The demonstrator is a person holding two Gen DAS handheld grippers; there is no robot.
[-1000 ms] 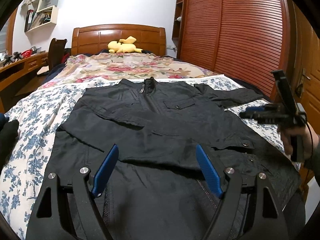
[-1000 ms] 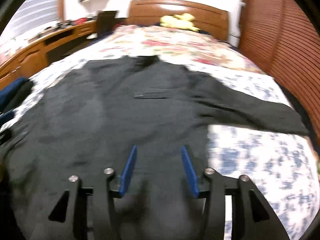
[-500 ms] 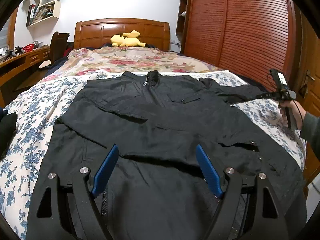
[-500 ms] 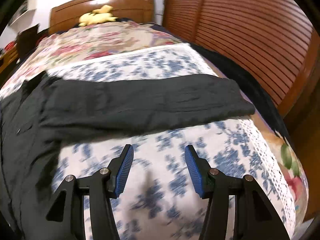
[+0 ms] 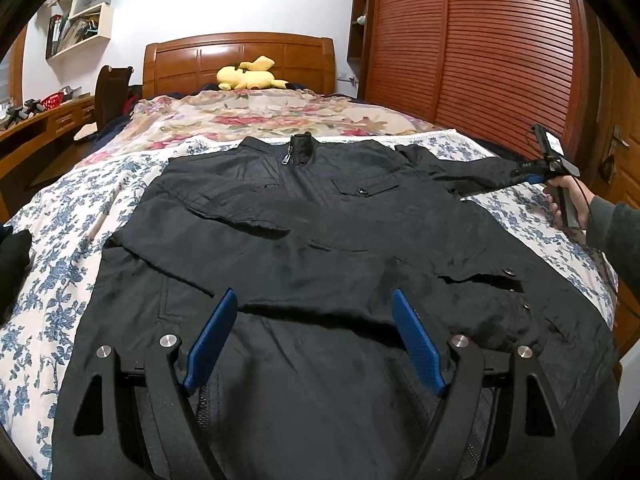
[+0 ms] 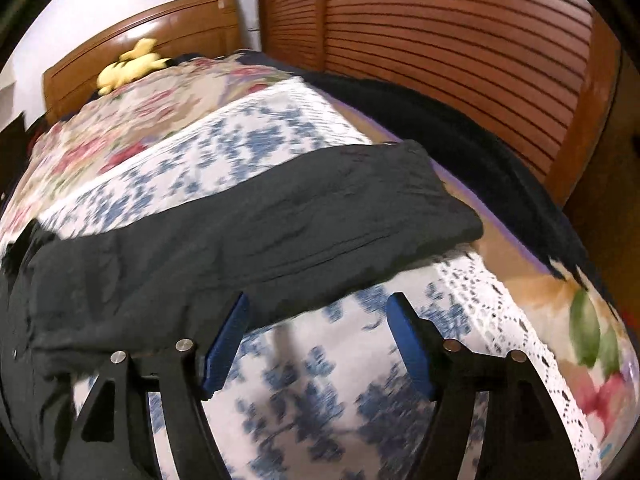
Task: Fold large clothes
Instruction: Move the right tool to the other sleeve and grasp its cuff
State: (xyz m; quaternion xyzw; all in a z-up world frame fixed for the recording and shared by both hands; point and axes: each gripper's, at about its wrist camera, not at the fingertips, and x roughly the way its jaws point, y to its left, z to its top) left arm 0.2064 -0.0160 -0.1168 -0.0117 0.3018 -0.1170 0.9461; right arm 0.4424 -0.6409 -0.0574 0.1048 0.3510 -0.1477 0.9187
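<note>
Right gripper point(image 6: 316, 334): blue-padded jaws opening, nothing between them, only blue-floral bedspread point(image 6: 304, 392) below. Black jacket sleeve point(image 6: 256, 236) lies flat across the bed just ahead of the jaws, its cuff end ahead and to their right. Left pad tip overlaps the sleeve's near edge; contact unclear. Yellow plush toy point(image 6: 128, 66) far ahead-left, by the headboard point(image 6: 132, 28). Frame motion-blurred.

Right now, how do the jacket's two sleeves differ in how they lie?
The far sleeve stretches straight out sideways over the blue-flowered sheet, its cuff near the bed's edge; the near sleeve is folded in across the jacket's chest. The far sleeve lies flat on bedding; the near sleeve rests on the jacket itself. Both are the same dark fabric, and neither is gripped.
</note>
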